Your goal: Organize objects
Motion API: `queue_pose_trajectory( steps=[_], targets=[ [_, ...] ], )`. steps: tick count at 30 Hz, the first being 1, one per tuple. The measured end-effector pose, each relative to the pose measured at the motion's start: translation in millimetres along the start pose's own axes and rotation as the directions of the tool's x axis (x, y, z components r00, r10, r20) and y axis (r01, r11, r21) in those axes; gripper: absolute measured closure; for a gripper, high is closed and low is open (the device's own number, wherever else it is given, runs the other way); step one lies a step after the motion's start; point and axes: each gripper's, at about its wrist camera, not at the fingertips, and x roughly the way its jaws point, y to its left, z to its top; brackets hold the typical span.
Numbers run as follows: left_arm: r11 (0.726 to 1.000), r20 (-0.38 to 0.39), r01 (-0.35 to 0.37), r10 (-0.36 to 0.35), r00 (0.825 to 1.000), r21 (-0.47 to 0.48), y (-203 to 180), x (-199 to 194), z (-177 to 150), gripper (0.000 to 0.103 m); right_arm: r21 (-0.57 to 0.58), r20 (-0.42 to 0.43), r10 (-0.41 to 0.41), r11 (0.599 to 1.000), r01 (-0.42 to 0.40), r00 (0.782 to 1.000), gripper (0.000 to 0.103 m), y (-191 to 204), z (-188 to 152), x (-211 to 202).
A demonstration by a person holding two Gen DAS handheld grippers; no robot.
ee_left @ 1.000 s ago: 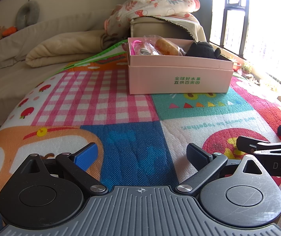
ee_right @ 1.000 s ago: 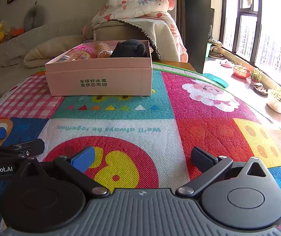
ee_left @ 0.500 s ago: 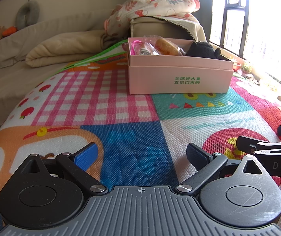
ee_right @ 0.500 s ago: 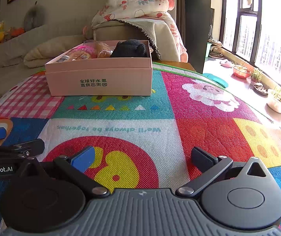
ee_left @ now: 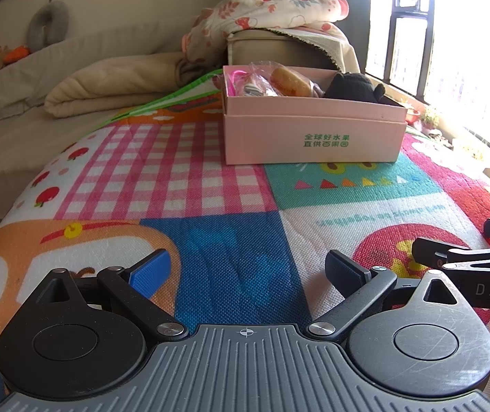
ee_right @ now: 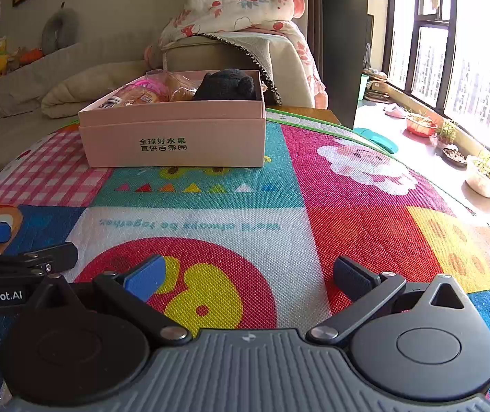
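Note:
A pink cardboard box (ee_left: 313, 137) (ee_right: 176, 140) with green lettering stands at the far side of the colourful mat. Inside it lie a black plush toy (ee_left: 353, 86) (ee_right: 226, 84), wrapped bread (ee_left: 291, 80) (ee_right: 179, 87) and other wrapped snacks (ee_left: 245, 84) (ee_right: 135, 94). My left gripper (ee_left: 246, 269) rests low near the mat's front, open and empty. My right gripper (ee_right: 248, 274) sits beside it to the right, also open and empty. Each gripper's fingers show at the edge of the other's view.
The patterned mat (ee_right: 365, 206) covers a round table. Behind it are a beige sofa with a folded blanket (ee_left: 107, 82) and a floral quilt (ee_right: 241, 8) on a cushion. Potted plants (ee_right: 485, 171) line the window sill at the right.

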Motion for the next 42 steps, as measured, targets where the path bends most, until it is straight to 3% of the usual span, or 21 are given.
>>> queue_pose_trajectory(
  steps=[42],
  targets=[
    [1.0, -0.001, 0.005, -0.005, 1.0, -0.008, 1.4, 1.0, 1.1, 0.002, 0.001, 0.0, 0.001, 1.0, -0.001, 1.0, 0.0, 1.0, -0.2, 1.1]
  ],
)
